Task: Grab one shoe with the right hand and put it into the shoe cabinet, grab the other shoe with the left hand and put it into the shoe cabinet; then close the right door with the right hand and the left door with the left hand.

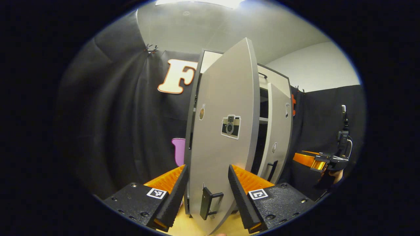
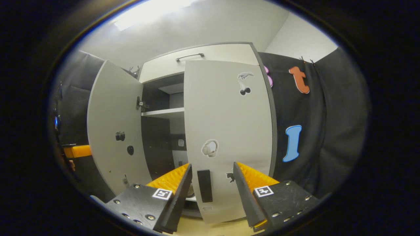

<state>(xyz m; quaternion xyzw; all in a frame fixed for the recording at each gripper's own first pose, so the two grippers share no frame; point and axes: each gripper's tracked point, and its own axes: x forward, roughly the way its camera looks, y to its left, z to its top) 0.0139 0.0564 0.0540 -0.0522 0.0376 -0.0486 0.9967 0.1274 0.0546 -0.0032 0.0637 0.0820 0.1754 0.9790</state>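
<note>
We judge the task to be in its closing stage. No shoe lies in front of the shoe cabinet (image 2: 197,57) in either view, and neither tool carries one, so we take the shoes to be stowed already, though the dark interior hides them and we cannot confirm it. What remains is the two doors.

In the right gripper view, the right door (image 2: 229,131) stands almost flush with the cabinet front, perhaps just short of fully closed, and we cannot tell whether it has latched. The right tool (image 2: 211,186) is spread open with nothing between its fingers. It sits just in front of the lower part of that door, with the door's dark handle (image 2: 204,185) showing in the gap between the fingers. We see no contact.

In the left gripper view, the left door (image 1: 223,131) is wide open, swung out from the cabinet so that we look along its outer face. That face carries a camera sticker (image 1: 230,126). The left tool (image 1: 208,193) is also spread open and empty, close to the lower part of this door, with the door's handle (image 1: 208,202) lying between its fingers, low down. Whether a finger touches the panel we cannot say.

Farther off, beyond the cabinet's right door (image 1: 279,131) in that same view, we see the right tool (image 1: 311,160) near that door's lower half.

So the left door is clearly still to be pushed shut, and the right door may need a last press home.
</note>
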